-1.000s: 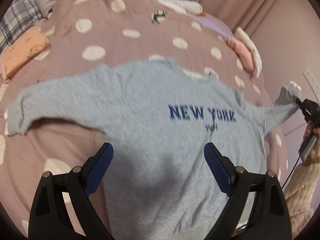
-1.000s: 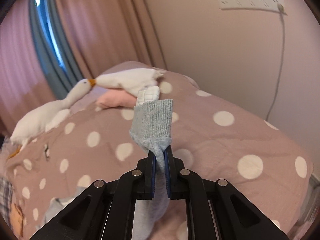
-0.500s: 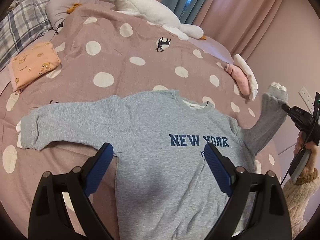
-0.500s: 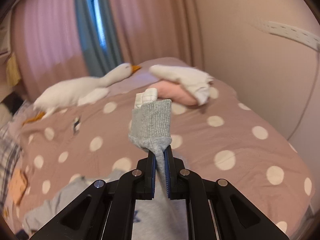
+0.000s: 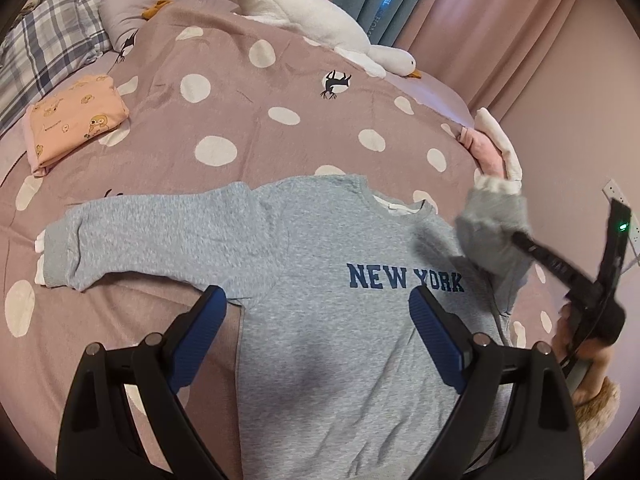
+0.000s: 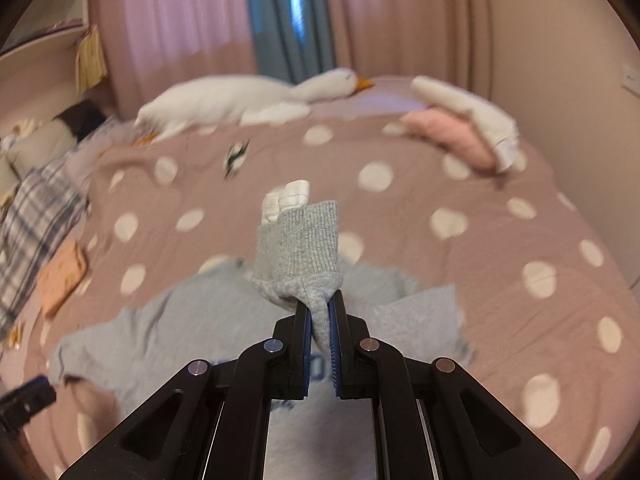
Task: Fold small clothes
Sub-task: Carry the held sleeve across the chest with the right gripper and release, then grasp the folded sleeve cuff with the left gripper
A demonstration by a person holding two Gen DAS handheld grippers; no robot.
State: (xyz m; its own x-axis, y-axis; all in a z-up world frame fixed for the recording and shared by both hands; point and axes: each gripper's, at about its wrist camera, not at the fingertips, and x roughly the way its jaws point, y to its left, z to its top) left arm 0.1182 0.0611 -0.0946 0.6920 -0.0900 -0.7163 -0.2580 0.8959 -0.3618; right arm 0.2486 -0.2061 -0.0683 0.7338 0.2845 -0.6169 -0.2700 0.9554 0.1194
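A small grey "NEW YORK" sweatshirt (image 5: pixel 340 320) lies front up on the dotted bedspread (image 5: pixel 240 120). Its left sleeve (image 5: pixel 120 236) stretches flat toward the left. My left gripper (image 5: pixel 316 312) hovers open above the chest, nothing between its blue pads. My right gripper (image 6: pixel 320 316) is shut on the sweatshirt's right sleeve (image 6: pixel 300 248) near the cuff, with a white inner cuff sticking out beyond it. In the left wrist view that raised right sleeve (image 5: pixel 492 232) hangs over the shirt's right shoulder, held by the right gripper (image 5: pixel 520 240) coming in from the right.
A folded peach garment (image 5: pixel 76 116) lies at the far left. A white plush goose (image 5: pixel 320 28) rests along the back by the curtains. Pink and white folded clothes (image 5: pixel 492 148) sit at the bed's right edge, near the wall. Plaid bedding (image 5: pixel 44 48) is at the upper left.
My right gripper has swung the held sleeve up from the bed's right edge and inward over the shirt. My left gripper has stayed open over the chest.
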